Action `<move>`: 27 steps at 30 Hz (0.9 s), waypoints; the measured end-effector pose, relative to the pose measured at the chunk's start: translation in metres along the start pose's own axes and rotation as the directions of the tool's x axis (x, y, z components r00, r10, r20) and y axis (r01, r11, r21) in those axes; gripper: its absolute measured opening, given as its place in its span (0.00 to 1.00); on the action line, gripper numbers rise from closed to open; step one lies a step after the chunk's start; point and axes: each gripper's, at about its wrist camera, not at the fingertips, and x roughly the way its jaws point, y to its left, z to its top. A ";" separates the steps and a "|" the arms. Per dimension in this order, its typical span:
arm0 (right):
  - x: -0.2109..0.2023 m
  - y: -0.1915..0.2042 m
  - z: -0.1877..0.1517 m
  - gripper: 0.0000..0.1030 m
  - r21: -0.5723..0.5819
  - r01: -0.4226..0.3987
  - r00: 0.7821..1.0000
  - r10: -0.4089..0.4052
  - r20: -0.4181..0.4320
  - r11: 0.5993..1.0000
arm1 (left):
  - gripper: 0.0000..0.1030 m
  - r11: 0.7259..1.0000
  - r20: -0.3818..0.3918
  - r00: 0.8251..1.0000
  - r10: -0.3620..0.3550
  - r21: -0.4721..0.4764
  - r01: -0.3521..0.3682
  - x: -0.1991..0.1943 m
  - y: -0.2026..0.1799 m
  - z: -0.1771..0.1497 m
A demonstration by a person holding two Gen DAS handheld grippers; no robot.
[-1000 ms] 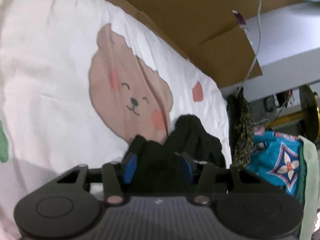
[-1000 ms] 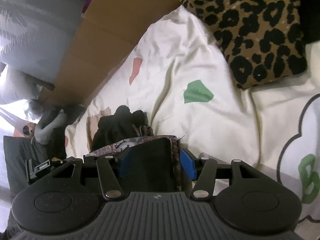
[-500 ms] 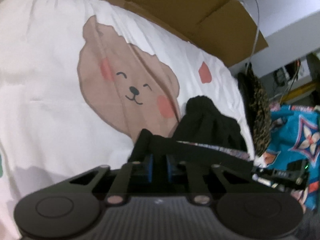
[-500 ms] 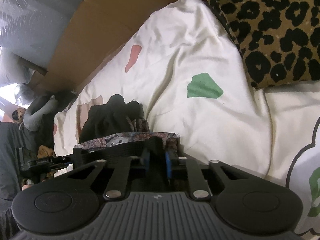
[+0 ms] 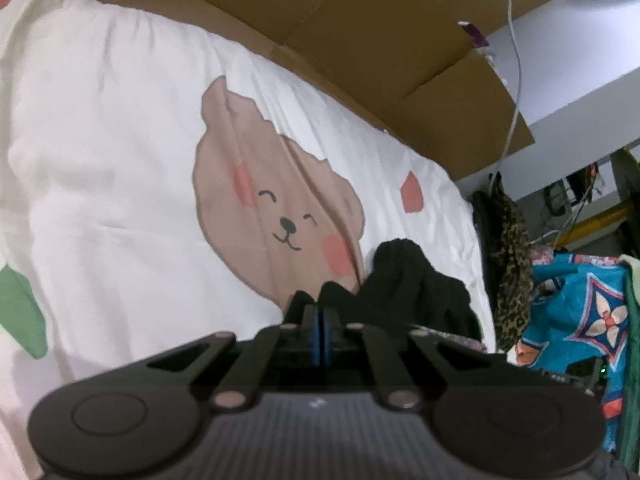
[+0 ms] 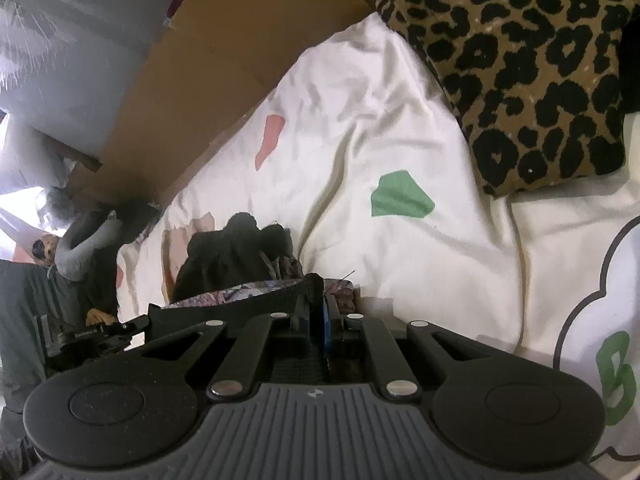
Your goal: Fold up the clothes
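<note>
A black garment (image 5: 412, 284) with a patterned lining lies bunched on a white bedsheet (image 5: 120, 160) printed with a brown bear. My left gripper (image 5: 320, 314) has its blue pads pressed together on a black fold at the garment's near edge, the jaws closing down tight. In the right wrist view the same garment (image 6: 228, 252) heaps up ahead, and its black band (image 6: 240, 308) stretches leftward. My right gripper (image 6: 318, 308) pinches that band's end, jaws closing tight on it. The left gripper's body (image 6: 88, 334) shows at the band's far end.
Brown cardboard (image 5: 360, 40) lines the bed's far side. A leopard-print pillow (image 6: 520, 60) lies at the upper right of the right wrist view. Blue patterned cloth (image 5: 580, 312) and a leopard-print item (image 5: 508, 264) hang beyond the bed's edge. A white cable (image 5: 516, 60) dangles there.
Both grippers went from wide open around the garment's edge to pinched shut on it. The band now runs taut between them.
</note>
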 end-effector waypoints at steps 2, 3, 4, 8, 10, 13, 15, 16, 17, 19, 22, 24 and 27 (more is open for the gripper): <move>0.005 0.001 0.001 0.05 -0.011 0.015 1.000 -0.015 -0.005 1.000 | 0.02 0.999 -0.007 1.000 0.025 0.023 -0.025 0.006 -0.002 0.001; 0.008 0.002 0.002 0.05 -0.015 0.023 1.000 -0.024 -0.008 1.000 | 0.02 0.999 -0.011 0.999 0.035 0.026 -0.034 0.010 -0.002 0.001; 0.012 0.003 0.002 0.05 -0.022 0.035 0.999 -0.036 -0.011 0.999 | 0.02 0.999 -0.016 0.999 0.046 0.029 -0.045 0.014 -0.002 0.001; 0.024 0.004 0.000 0.05 -0.044 0.067 0.997 -0.068 -0.026 0.997 | 0.03 0.991 -0.035 0.993 0.116 0.076 -0.113 0.026 -0.006 -0.005; 0.027 0.007 -0.001 0.07 -0.066 0.085 0.996 -0.087 -0.033 0.994 | 0.04 0.982 -0.041 0.988 0.150 0.119 -0.144 0.028 -0.013 -0.007; 0.029 0.017 -0.004 0.13 -0.134 0.122 0.991 -0.127 -0.029 0.983 | 0.10 0.967 -0.028 0.980 0.198 0.170 -0.191 0.027 -0.023 -0.008; 0.031 0.022 -0.005 0.26 -0.177 0.148 0.988 -0.155 -0.026 0.973 | 0.20 0.955 -0.008 0.974 0.228 0.195 -0.222 0.026 -0.026 -0.007; 0.033 0.024 -0.006 0.27 -0.191 0.156 0.986 -0.164 -0.025 0.969 | 0.26 0.951 -0.001 0.972 0.235 0.205 -0.230 0.026 -0.027 -0.007; 0.034 0.026 -0.006 0.27 -0.204 0.163 0.985 -0.171 -0.025 0.965 | 0.26 0.951 0.001 0.972 0.234 0.209 -0.229 0.027 -0.027 -0.006; 0.037 0.026 -0.005 0.27 -0.206 0.161 0.985 -0.171 -0.033 0.965 | 0.26 0.957 -0.010 0.975 0.222 0.195 -0.216 0.028 -0.025 -0.004; 0.039 0.025 -0.005 0.28 -0.213 0.163 0.984 -0.174 -0.038 0.963 | 0.26 0.960 -0.017 0.980 0.200 0.203 -0.193 0.029 -0.028 -0.002; 0.038 0.024 -0.004 0.31 -0.215 0.164 0.984 -0.176 -0.039 0.963 | 0.26 0.960 -0.017 0.982 0.190 0.214 -0.182 0.026 -0.030 -0.002; 0.035 0.024 -0.003 0.33 -0.219 0.163 0.984 -0.175 -0.038 0.962 | 0.33 0.968 -0.010 0.987 0.157 0.202 -0.152 0.018 -0.030 0.000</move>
